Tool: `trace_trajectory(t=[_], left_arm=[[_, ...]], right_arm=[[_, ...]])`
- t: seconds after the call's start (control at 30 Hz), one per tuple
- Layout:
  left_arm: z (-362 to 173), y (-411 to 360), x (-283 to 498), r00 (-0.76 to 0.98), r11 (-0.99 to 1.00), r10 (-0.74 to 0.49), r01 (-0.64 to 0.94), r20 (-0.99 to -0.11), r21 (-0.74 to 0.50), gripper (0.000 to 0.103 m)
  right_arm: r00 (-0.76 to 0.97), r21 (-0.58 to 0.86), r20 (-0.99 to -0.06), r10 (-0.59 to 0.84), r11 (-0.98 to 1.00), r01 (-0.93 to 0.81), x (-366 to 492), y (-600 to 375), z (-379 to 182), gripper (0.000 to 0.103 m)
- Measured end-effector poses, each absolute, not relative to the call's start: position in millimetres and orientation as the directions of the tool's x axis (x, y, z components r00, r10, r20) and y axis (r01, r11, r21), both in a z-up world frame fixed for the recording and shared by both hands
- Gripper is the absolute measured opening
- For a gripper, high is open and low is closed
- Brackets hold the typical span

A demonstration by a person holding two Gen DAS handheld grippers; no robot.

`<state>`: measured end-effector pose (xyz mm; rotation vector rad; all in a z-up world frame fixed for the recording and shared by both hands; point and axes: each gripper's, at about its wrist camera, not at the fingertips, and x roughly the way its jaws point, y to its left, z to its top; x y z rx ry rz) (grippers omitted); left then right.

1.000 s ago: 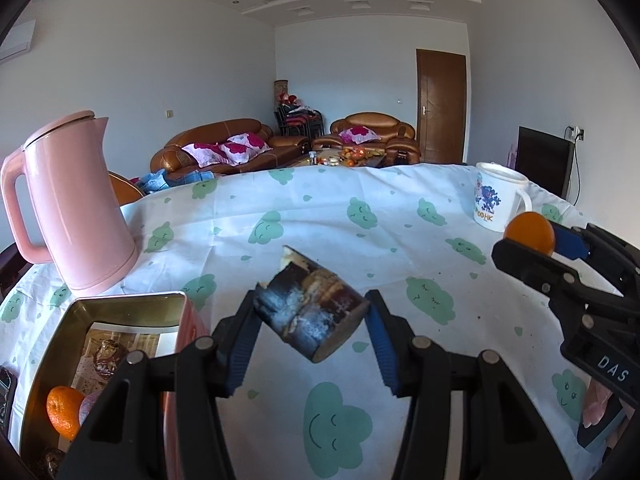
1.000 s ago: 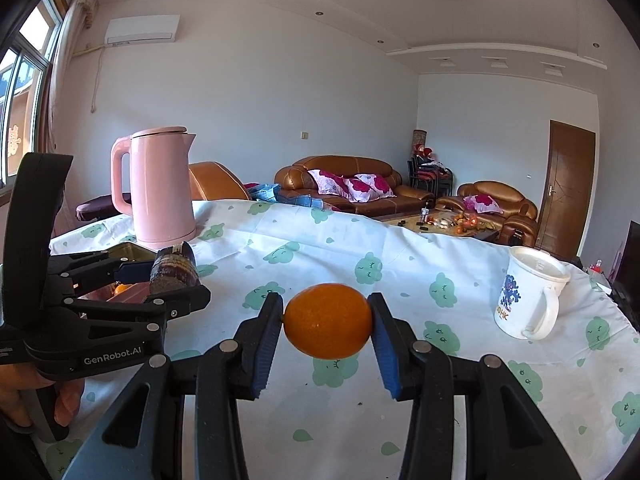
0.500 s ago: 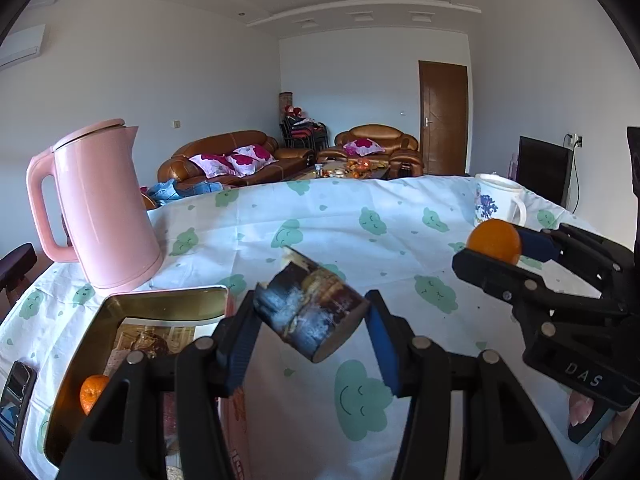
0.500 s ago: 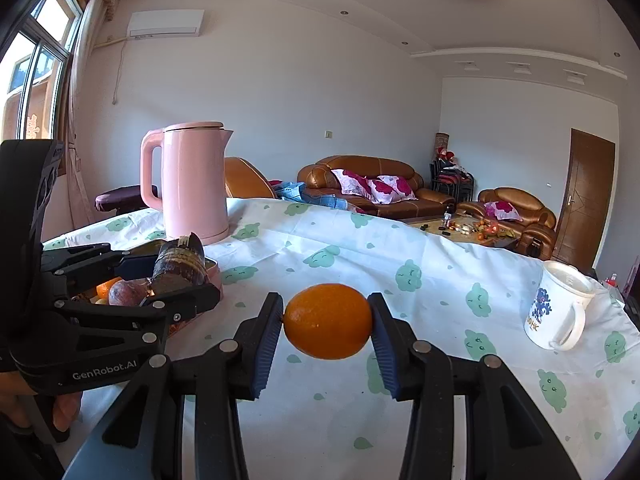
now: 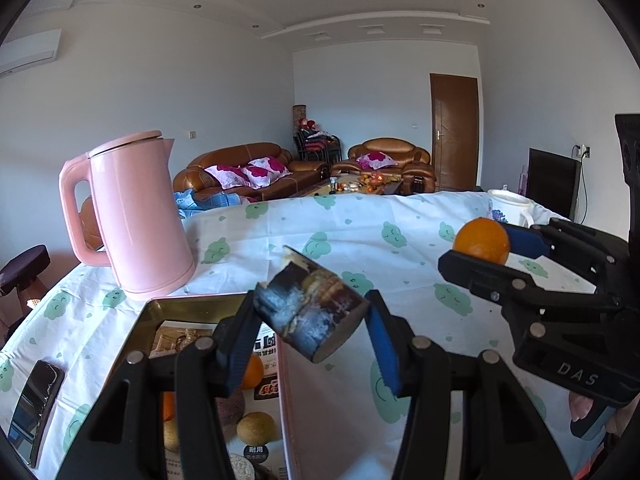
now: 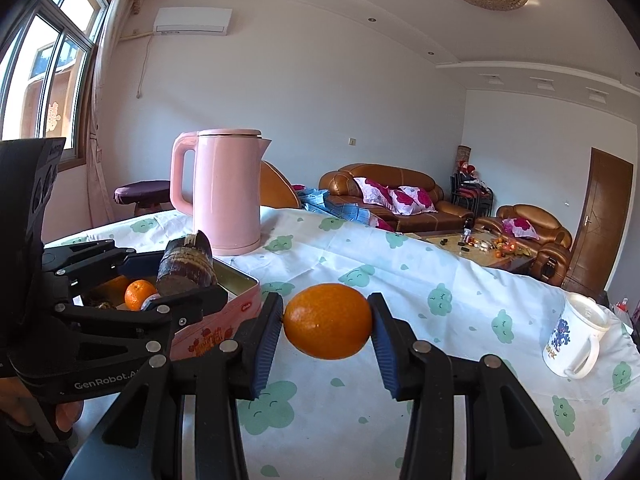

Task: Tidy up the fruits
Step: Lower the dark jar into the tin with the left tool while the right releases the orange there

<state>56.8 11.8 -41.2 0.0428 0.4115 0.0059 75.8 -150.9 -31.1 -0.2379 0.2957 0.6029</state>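
My left gripper [image 5: 308, 332] is shut on a dark, short sugarcane chunk [image 5: 312, 308], tilted, hanging over the right rim of an open pink tin [image 5: 192, 300] with a gold inside. In the tin lie a small orange [image 6: 138, 294] and brownish round fruits [image 5: 256, 428]. My right gripper [image 6: 328, 330] is shut on a large orange [image 6: 328, 320] above the cloth-covered table, just right of the tin's wall [image 6: 208, 332]. In the right wrist view, the left gripper [image 6: 180, 280] with its sugarcane chunk [image 6: 186, 264] shows at the left. The left wrist view has the right gripper [image 5: 484, 248] with the orange [image 5: 480, 240] at the right.
A pink kettle [image 5: 136, 216] stands just behind the tin. A white printed mug [image 6: 576, 340] stands on the table's far right. A dark phone [image 5: 34, 404] lies left of the tin. The table wears a white cloth with green cloud prints [image 6: 440, 300].
Both grippers have carried their loads leftward toward the tin. The tin and kettle have shifted right in both views, and the tin now lies under the left gripper.
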Motion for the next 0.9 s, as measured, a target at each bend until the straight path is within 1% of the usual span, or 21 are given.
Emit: trace_trajectory(t=[0.9], left_arm=[[-38, 67, 34, 0.912, 0.993, 0.115, -0.109, -0.395, 0.037, 0.054]], right_arm=[[0.729, -0.198, -0.338, 0.595, 0.712, -0.673, 63, -83, -18, 0.045]])
